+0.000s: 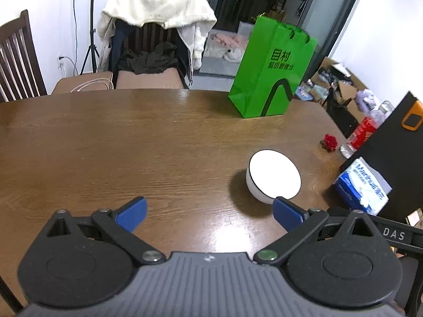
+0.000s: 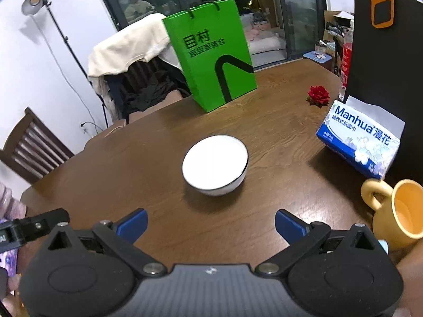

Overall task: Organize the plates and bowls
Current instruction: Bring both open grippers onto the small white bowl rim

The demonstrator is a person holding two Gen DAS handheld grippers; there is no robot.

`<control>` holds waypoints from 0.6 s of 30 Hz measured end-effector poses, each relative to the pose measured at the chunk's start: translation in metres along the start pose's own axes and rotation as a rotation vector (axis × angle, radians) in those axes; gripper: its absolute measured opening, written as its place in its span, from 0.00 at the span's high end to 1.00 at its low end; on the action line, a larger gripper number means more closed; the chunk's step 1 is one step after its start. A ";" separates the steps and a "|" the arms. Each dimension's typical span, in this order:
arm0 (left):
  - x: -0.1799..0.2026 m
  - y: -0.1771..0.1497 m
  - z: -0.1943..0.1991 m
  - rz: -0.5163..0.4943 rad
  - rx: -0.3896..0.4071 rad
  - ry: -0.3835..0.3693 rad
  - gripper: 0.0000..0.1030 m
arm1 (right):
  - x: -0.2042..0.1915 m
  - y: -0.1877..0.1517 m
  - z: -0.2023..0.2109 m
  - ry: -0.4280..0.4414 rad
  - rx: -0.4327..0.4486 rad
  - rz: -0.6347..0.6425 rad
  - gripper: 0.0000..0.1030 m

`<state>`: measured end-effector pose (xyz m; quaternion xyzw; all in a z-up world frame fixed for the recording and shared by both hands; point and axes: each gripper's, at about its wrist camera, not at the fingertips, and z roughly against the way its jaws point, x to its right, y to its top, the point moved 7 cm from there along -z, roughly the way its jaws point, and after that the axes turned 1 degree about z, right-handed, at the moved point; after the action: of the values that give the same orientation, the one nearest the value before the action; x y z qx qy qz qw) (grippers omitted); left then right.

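Observation:
A white bowl (image 1: 273, 175) with a thin dark rim stands upright on the brown wooden table (image 1: 132, 142). In the left wrist view it lies ahead and to the right, just beyond the right blue fingertip. My left gripper (image 1: 208, 215) is open, with bare tabletop between its fingers. In the right wrist view the same bowl (image 2: 215, 165) sits straight ahead, a short way past my right gripper (image 2: 210, 225), which is also open and holds nothing. No plate shows in either view.
A green paper bag (image 2: 214, 63) stands at the far side. A blue tissue pack (image 2: 361, 138), a black bag (image 2: 386, 60), a red rose (image 2: 318, 95) and a yellow mug (image 2: 399, 211) crowd the right. Chairs (image 1: 148, 52) ring the far edge.

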<state>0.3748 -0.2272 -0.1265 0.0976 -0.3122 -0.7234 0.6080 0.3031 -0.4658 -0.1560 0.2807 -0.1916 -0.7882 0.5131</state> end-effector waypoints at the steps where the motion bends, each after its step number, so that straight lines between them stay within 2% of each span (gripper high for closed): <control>1: 0.002 0.003 -0.006 0.004 -0.004 0.004 0.00 | 0.002 0.003 -0.004 -0.009 -0.003 -0.003 0.00; 9: 0.025 0.021 -0.064 -0.018 -0.059 0.050 0.00 | 0.026 0.031 -0.043 -0.043 -0.036 -0.038 0.01; 18: 0.049 0.035 -0.116 -0.023 -0.098 0.063 0.00 | 0.042 0.050 -0.088 -0.069 -0.093 -0.065 0.07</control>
<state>0.4519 -0.3144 -0.1859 0.0938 -0.2563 -0.7412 0.6133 0.3815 -0.5253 -0.2046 0.2351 -0.1631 -0.8218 0.4926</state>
